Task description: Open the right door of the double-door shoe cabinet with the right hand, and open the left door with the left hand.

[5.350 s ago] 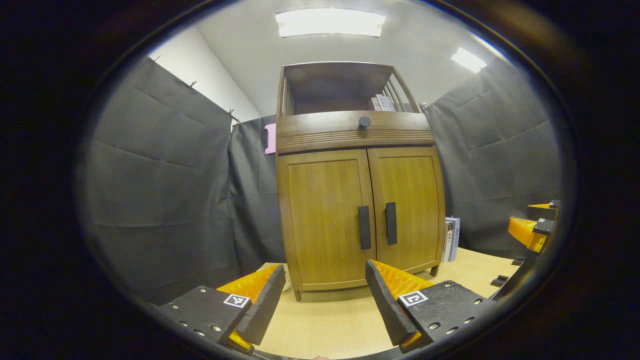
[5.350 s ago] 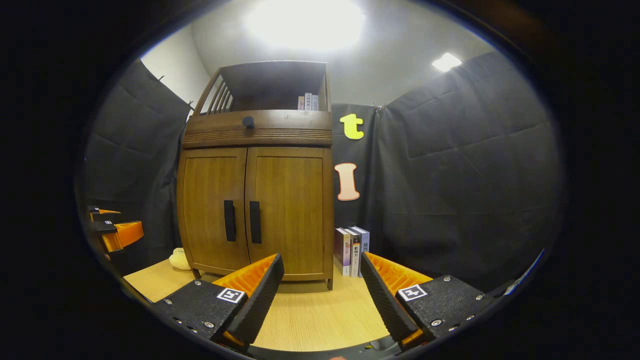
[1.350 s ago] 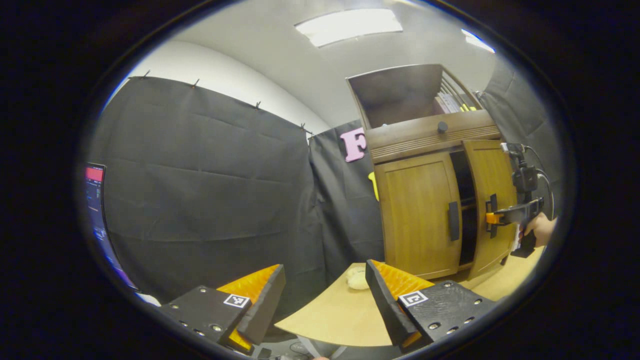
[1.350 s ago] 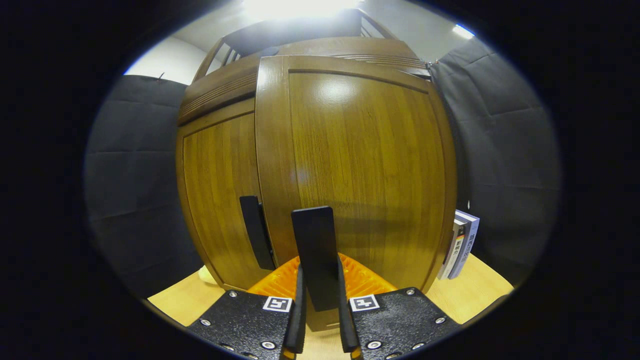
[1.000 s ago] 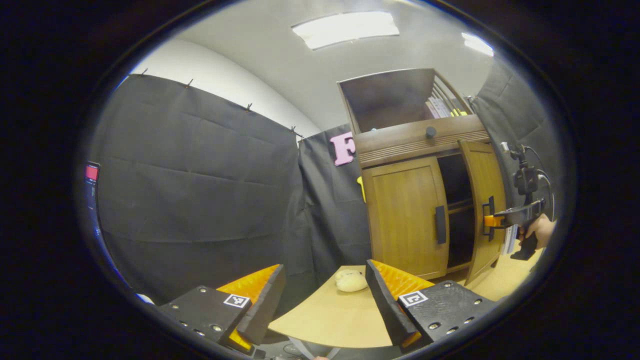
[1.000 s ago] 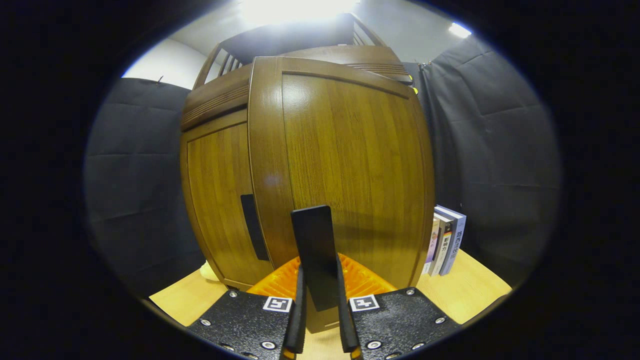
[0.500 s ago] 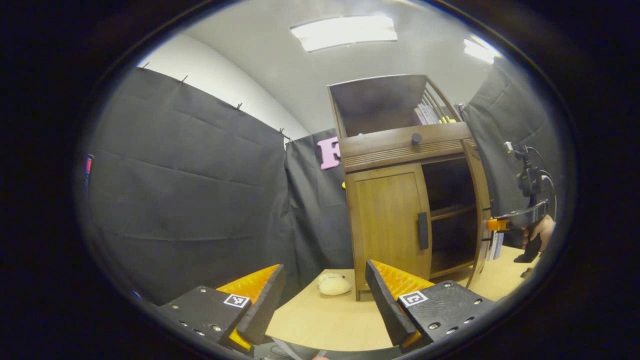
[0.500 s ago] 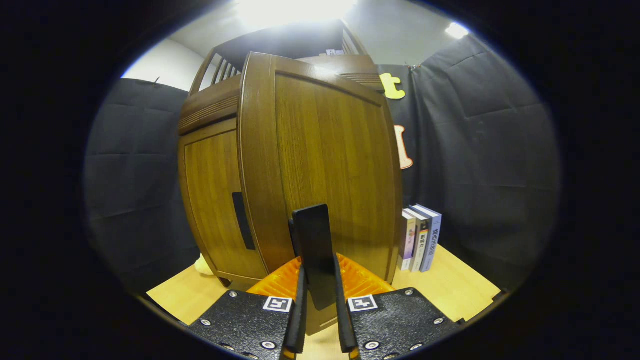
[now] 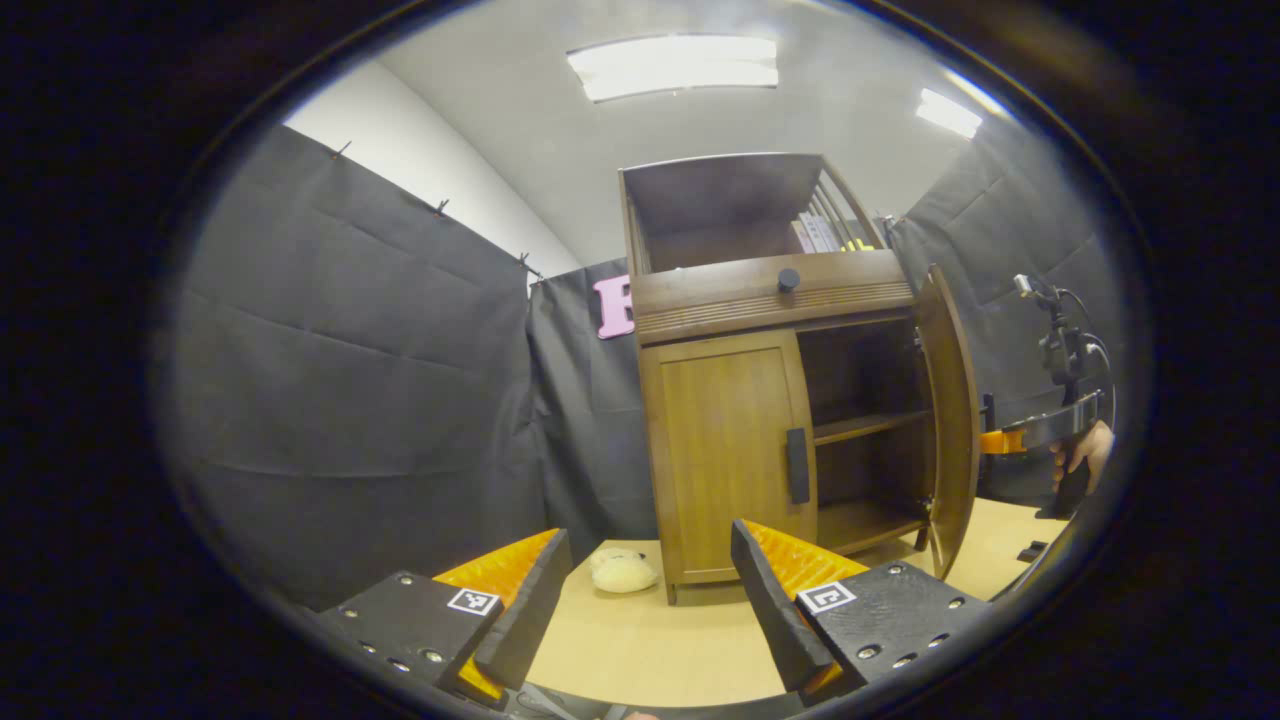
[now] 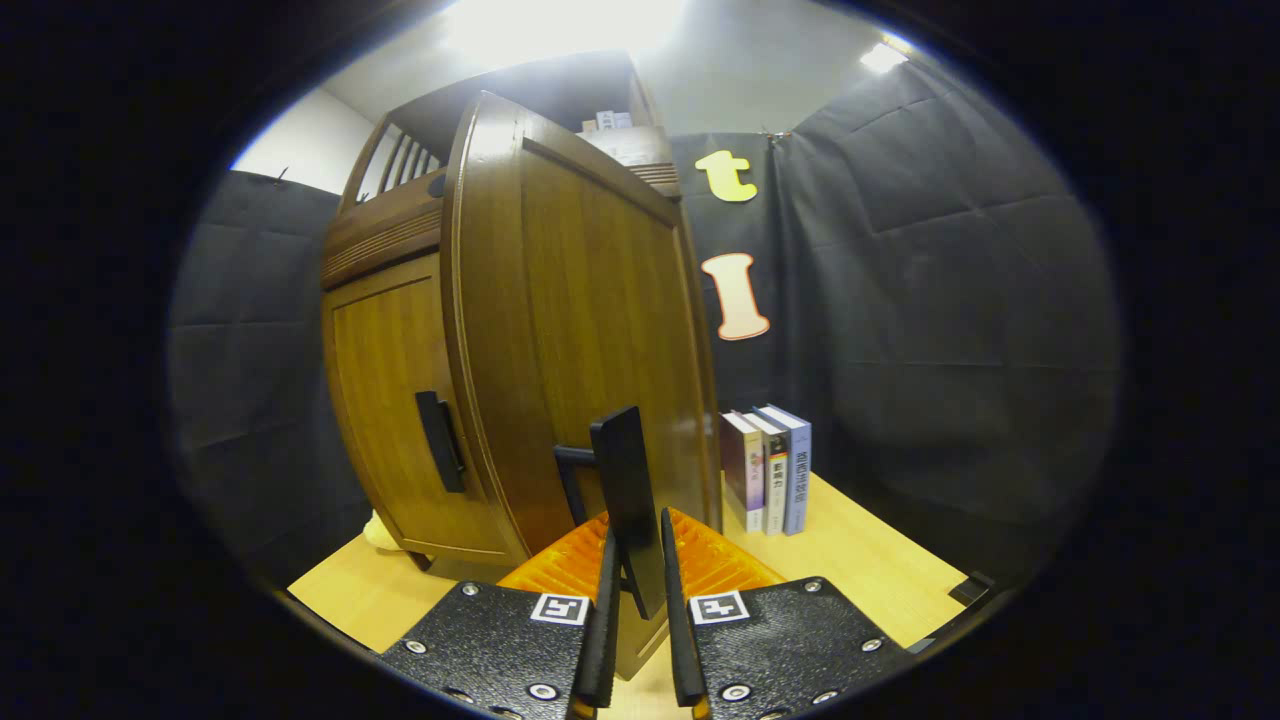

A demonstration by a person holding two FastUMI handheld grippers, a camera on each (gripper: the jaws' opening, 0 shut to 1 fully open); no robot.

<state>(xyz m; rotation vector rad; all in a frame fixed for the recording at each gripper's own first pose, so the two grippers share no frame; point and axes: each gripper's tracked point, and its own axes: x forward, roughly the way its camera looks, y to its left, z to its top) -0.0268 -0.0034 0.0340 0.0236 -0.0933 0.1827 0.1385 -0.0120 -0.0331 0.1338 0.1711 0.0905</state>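
Wood-grain veneer, glossy and brown, covers the shoe cabinet [image 9: 760, 300], which stands on a pale laminate bench [image 9: 650, 650] against black cloth walls. Two doors are counted. The right door [image 9: 950, 420] stands swung wide out from the frame; the left door [image 9: 725, 460] sits flush and closed. Each door carries one flat, black, bar-shaped handle: the left handle [image 9: 797, 466] is free, and the right handle [image 10: 628, 500] is gripped.

Inside the opened half, two plank shelves are visible, one at mid-height [image 9: 865, 427] and one at the base. Above the doors runs a ribbed drawer front with one round black knob [image 9: 789, 280], topped by an open compartment with slatted sides holding several upright books.

Right hand-held gripper [image 10: 638, 610]: clenched, both fingers pressed flat on the right handle; in the left gripper view a hand [image 9: 1085, 450] holds it at the door's edge.

Left hand-held gripper [image 9: 640, 600]: released, jaws spread wide, well apart from the cabinet and grasping nothing.

Three books [image 10: 770, 470] stand upright on the bench beside the cabinet's right side. One soft, cream, rounded plush item [image 9: 622, 572] lies on the bench at the cabinet's left foot.
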